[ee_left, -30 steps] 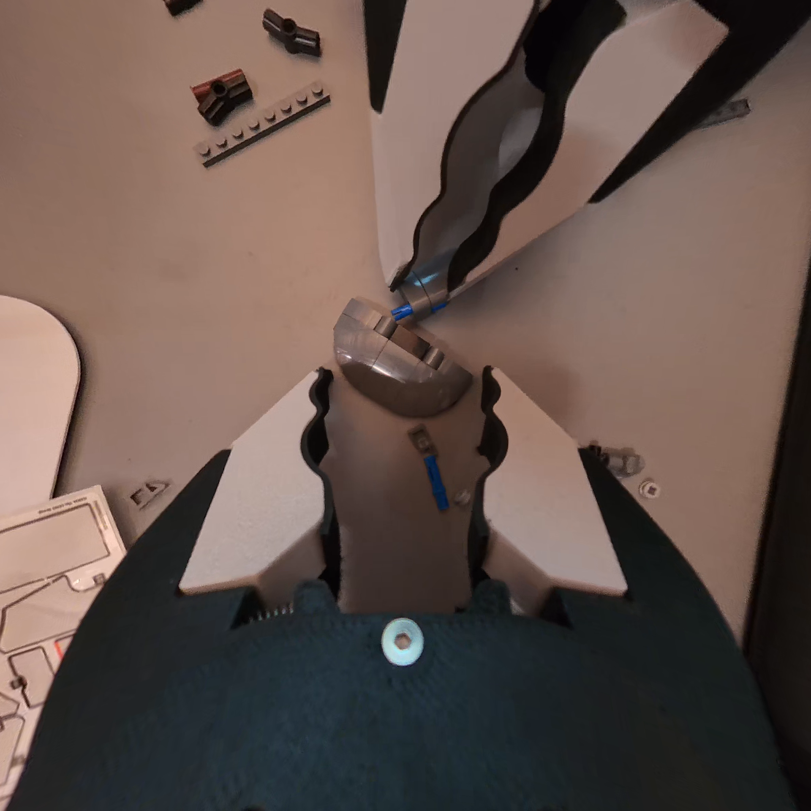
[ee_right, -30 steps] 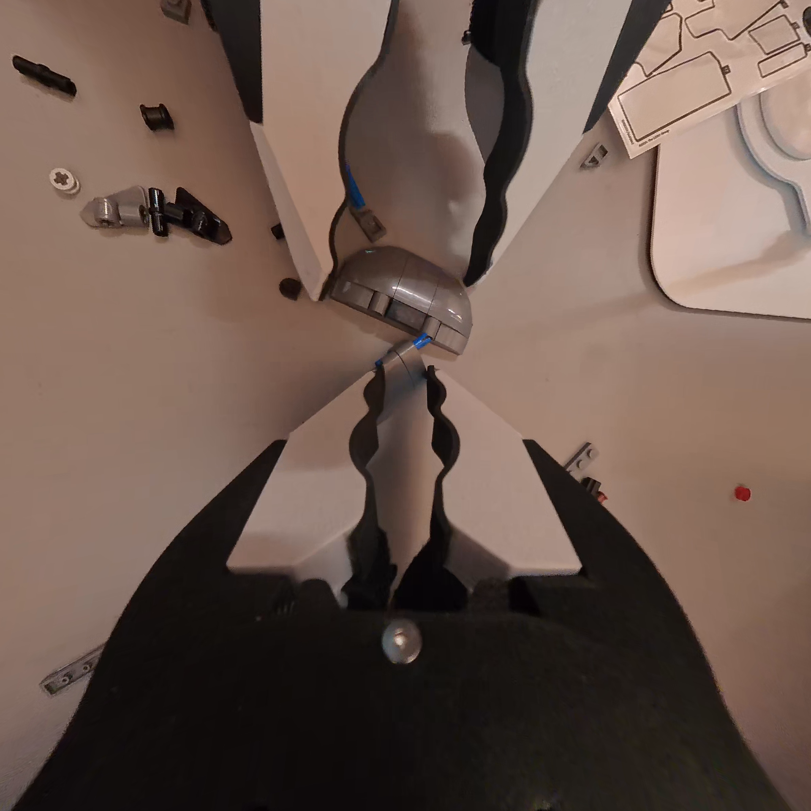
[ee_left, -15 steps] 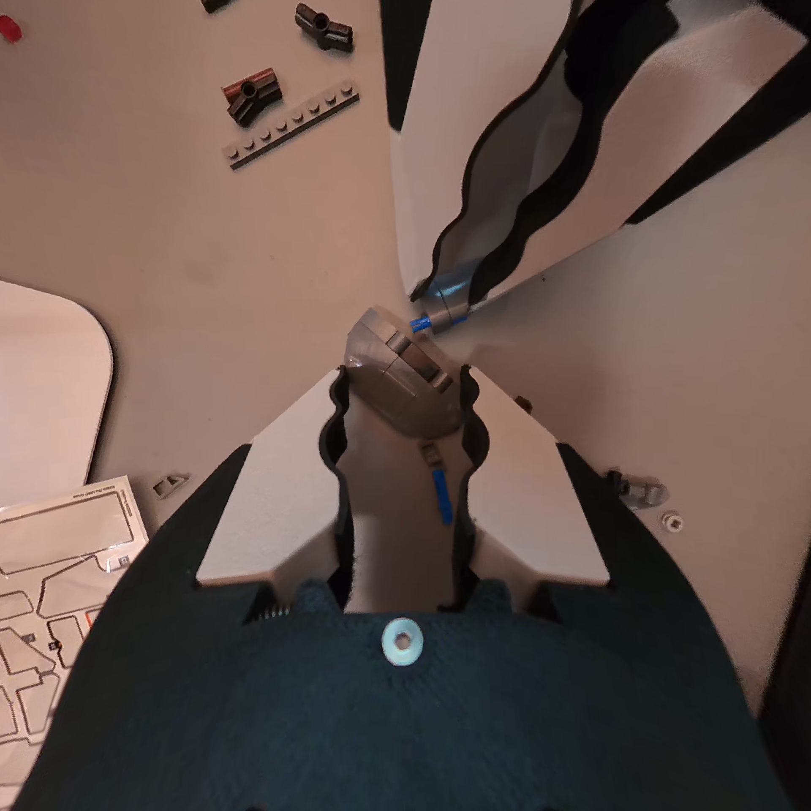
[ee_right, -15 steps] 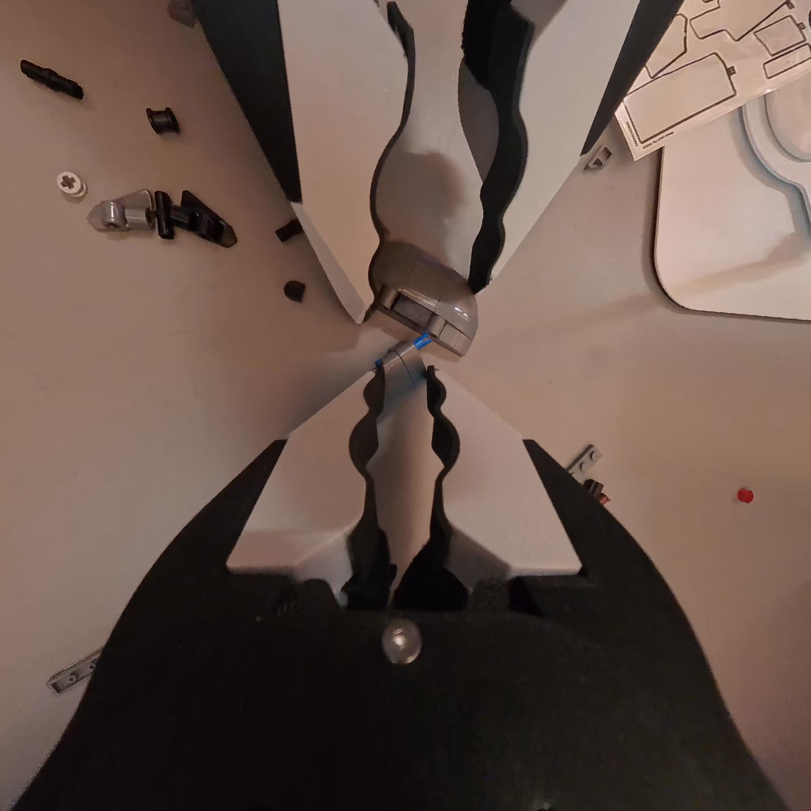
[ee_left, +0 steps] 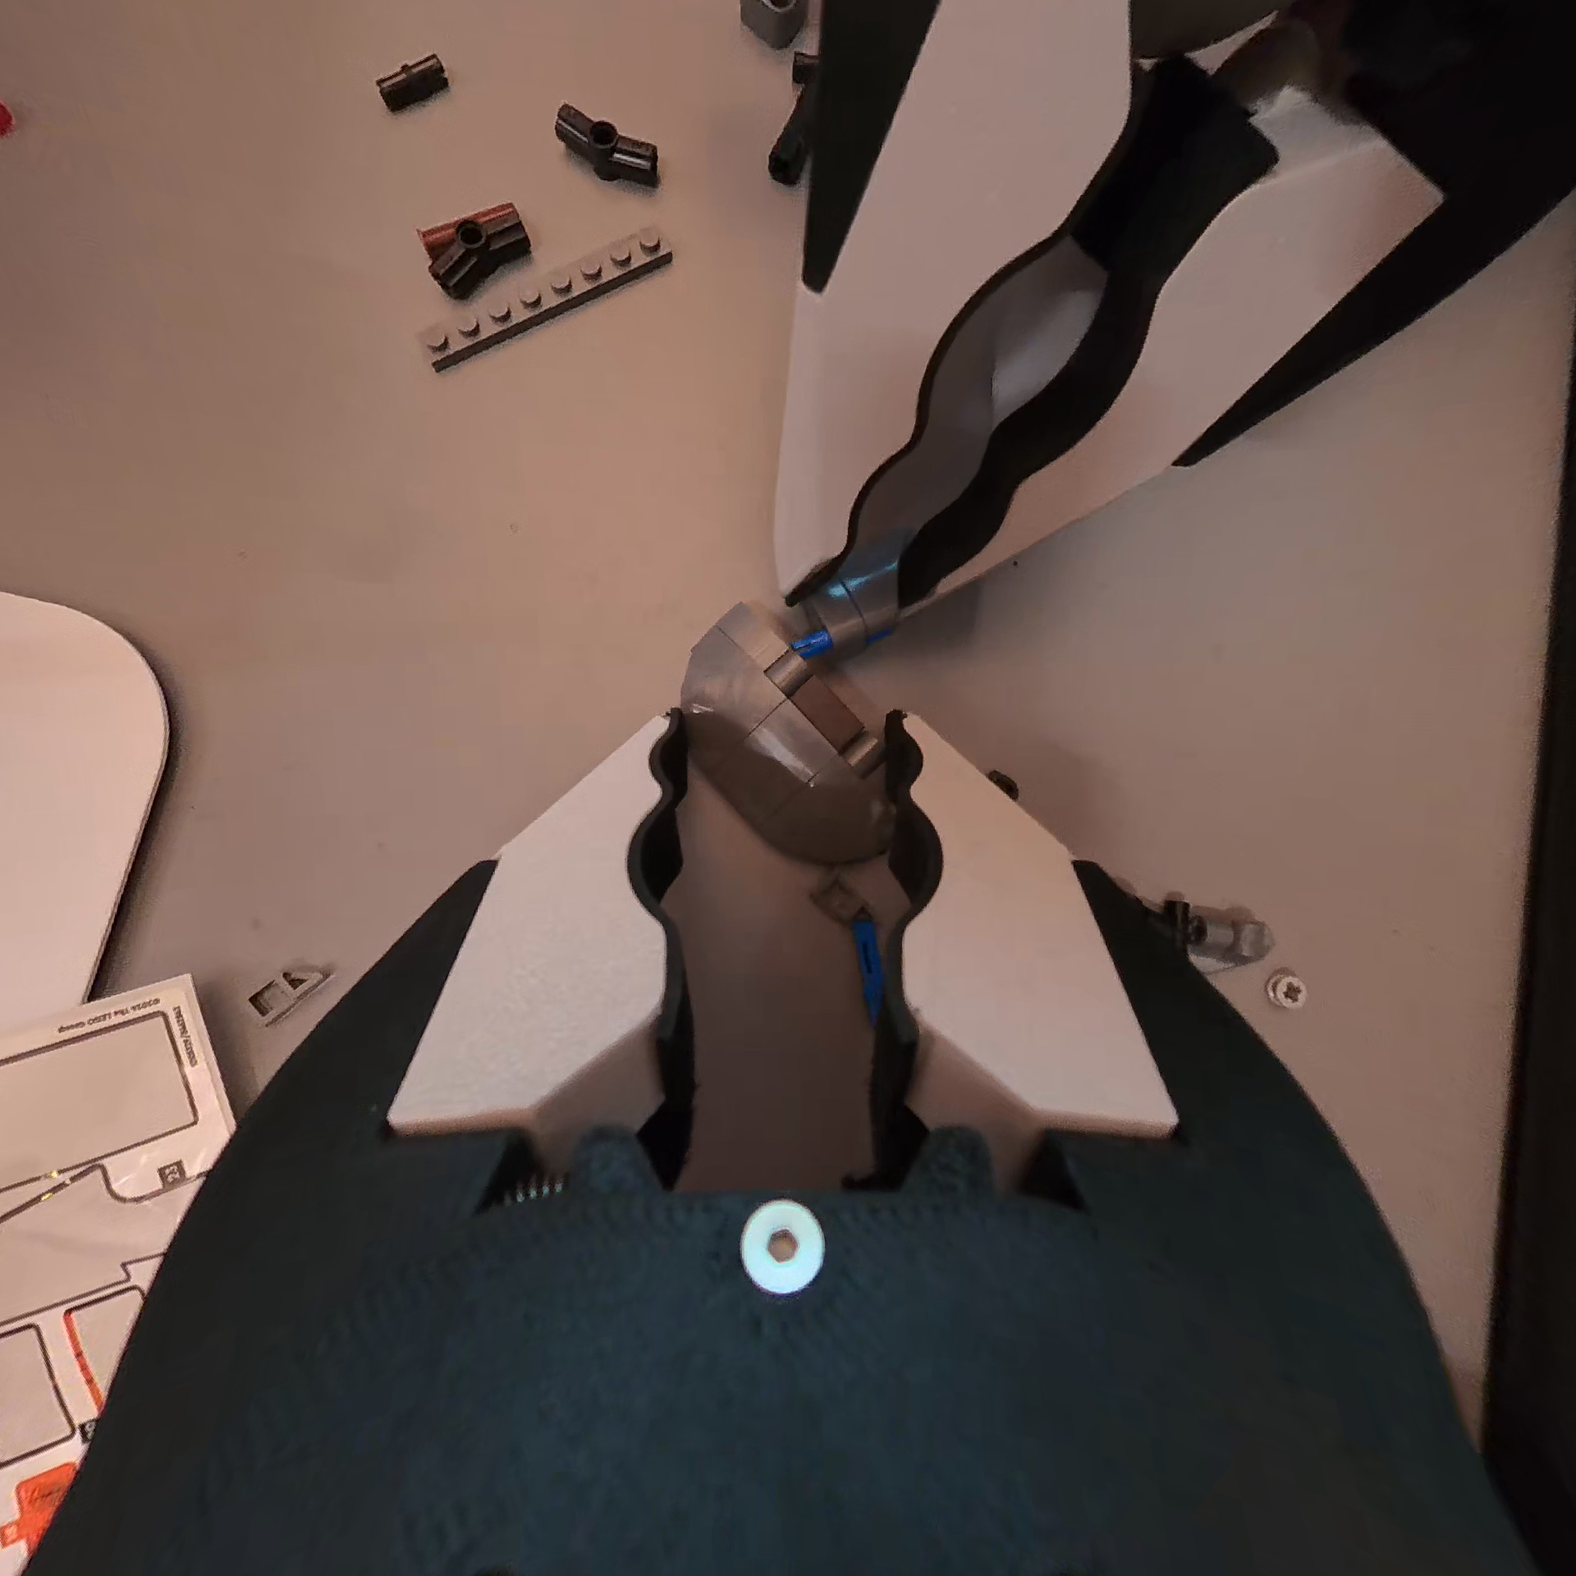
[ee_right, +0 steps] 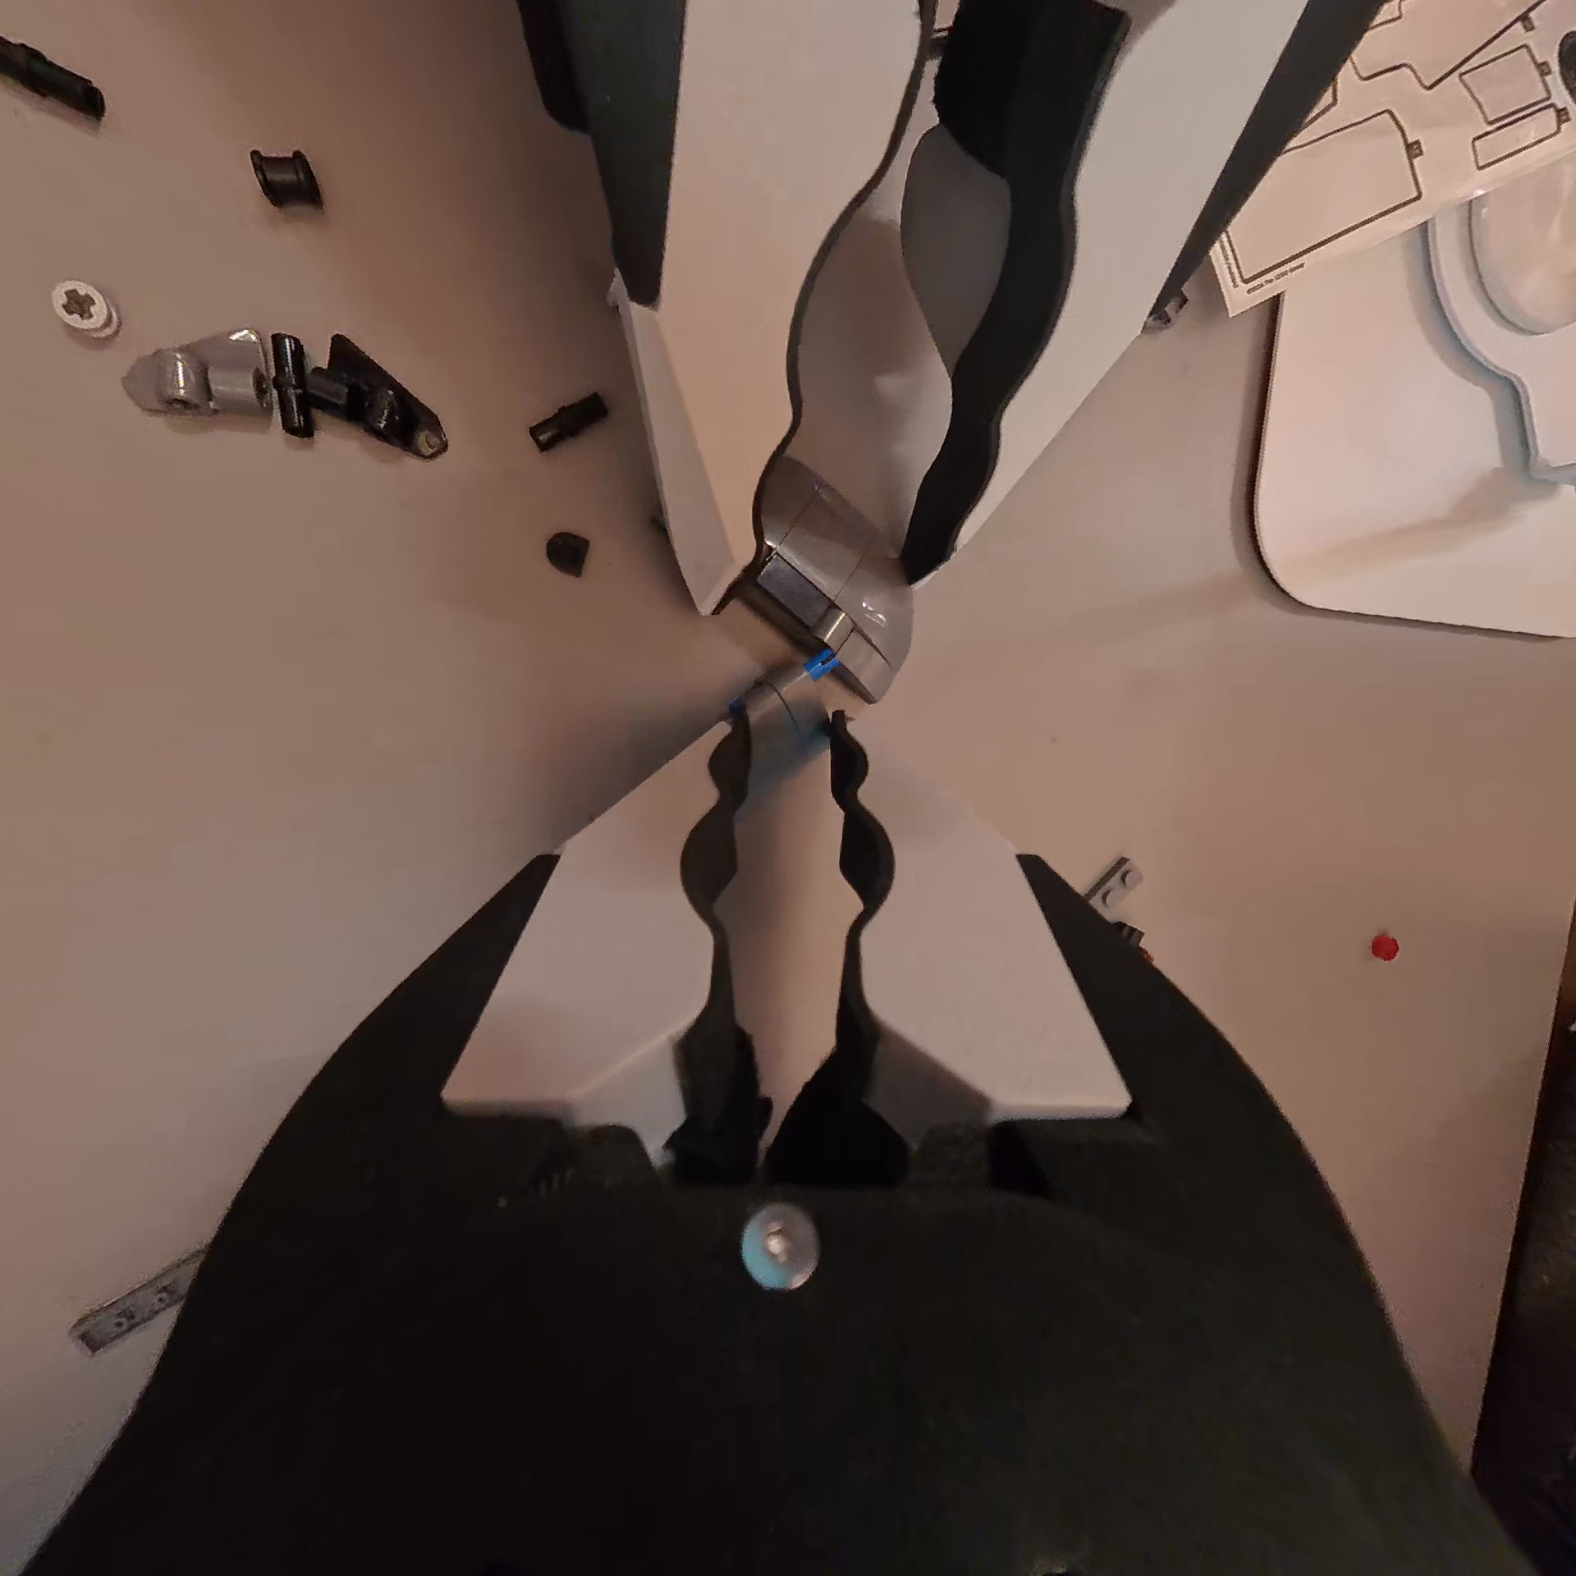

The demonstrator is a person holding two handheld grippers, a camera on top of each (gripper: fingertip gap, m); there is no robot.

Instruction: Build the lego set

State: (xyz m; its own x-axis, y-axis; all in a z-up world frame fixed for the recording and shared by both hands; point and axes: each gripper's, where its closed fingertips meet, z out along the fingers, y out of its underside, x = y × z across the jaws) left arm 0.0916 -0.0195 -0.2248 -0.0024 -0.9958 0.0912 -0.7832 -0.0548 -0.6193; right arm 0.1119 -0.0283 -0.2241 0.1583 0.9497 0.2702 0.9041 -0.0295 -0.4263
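My left gripper (ee_left: 785,725) is shut on a grey dome-shaped lego assembly (ee_left: 780,767), holding it by its sides above the table. My right gripper (ee_right: 789,725) is shut on a small grey connector (ee_right: 780,695) with a blue pin (ee_right: 819,663). The pin's tip touches a tube on the dome's flat side (ee_left: 810,641). In the right wrist view the dome (ee_right: 831,588) sits between the left gripper's fingertips coming from the top. In the left wrist view the right gripper (ee_left: 853,588) comes in from the upper right.
Loose parts lie on the beige table: a long grey plate (ee_left: 550,298), black connectors (ee_left: 607,153), a blue pin (ee_left: 867,964), a silver-and-black piece (ee_right: 281,392), a red stud (ee_right: 1383,947). A sticker sheet (ee_left: 94,1194) and a white tray (ee_right: 1407,512) lie to one side. Left and right tips are no more than a few centimetres apart.
My left gripper's jaws have narrowed onto the dome, which has turned so its flat side faces the connector. The two grippers have come together and the blue pin now meets the dome.
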